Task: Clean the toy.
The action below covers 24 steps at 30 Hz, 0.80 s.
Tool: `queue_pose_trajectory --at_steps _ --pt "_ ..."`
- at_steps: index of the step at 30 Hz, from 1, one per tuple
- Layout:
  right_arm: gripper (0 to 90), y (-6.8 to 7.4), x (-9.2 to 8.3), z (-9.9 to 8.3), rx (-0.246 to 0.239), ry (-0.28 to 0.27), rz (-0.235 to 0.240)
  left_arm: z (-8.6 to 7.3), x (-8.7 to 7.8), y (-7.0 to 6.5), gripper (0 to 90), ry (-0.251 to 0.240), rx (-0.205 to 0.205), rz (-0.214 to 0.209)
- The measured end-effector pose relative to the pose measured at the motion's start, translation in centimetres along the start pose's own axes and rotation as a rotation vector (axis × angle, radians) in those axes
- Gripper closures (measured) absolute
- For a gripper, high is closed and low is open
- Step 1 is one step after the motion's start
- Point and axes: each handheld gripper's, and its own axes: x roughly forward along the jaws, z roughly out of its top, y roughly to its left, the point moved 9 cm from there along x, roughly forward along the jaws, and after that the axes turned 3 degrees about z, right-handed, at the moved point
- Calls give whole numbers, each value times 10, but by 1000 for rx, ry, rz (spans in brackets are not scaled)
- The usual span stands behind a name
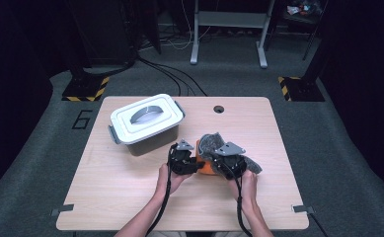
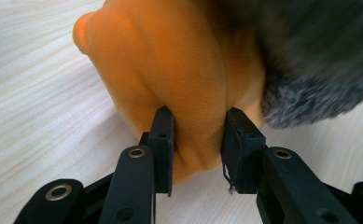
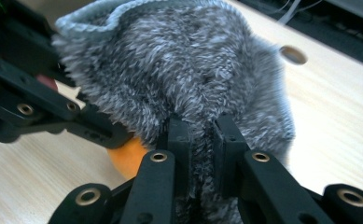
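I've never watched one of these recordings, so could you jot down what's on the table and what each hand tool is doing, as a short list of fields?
table: light wooden table
box: grey box with a white lid, lid on, at the far left
soft item: orange cloth with a fuzzy grey sock partly over it
left gripper: jaws pinching a fold of the orange cloth
right gripper: jaws clamped on the fuzzy grey sock
hands: both near the table's front edge, close together
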Motion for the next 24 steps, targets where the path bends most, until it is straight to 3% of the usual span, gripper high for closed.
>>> queue_pose_trajectory --at_steps 8,12,18,24 --pt "801 -11 5 -9 25 19 -19 0 2 0 671 -10 5 -2" --pt "801 -21 4 -19 48 31 -23 -3 3 3 669 -10 -21 -12" --pt "800 -38 4 -34 111 43 -42 -4 3 5 667 -12 -37 -20" --pt "800 -60 11 -58 189 100 -67 -6 4 8 667 -11 -39 -14"
